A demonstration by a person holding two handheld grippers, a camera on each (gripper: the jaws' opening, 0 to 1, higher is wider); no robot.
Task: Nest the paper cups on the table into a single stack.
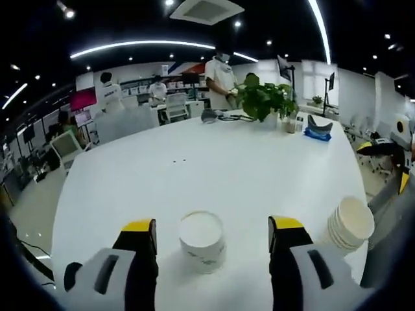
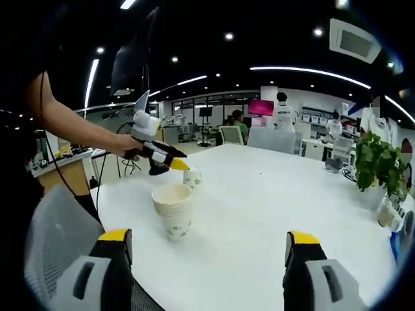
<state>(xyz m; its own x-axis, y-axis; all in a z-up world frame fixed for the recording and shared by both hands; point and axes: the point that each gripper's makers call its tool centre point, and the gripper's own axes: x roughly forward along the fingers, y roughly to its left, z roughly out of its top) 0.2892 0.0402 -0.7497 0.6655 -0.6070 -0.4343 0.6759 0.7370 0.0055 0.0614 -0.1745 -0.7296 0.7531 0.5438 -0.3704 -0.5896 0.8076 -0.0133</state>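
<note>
1. left gripper point(image 1: 213, 243) is hovering with jaws spread wide, holding nothing; a single paper cup point(image 1: 202, 241) is standing upright between them on the white table point(image 1: 214, 162).
2. right gripper point(image 2: 207, 259) is gaping wide, gripping nothing, apart from the cup stack point(image 2: 173, 208) ahead.
3. a potted plant point(image 1: 262, 98) is sitting far off.

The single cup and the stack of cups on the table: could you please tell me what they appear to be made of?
The single cup looks like matte white paper: thin wall, rolled rim, faint printed pattern near its base. The stack of cups looks the same, cream-white paper with a dull finish, layered rolled rims and a greenish print low down. A coating cannot be judged.
</note>
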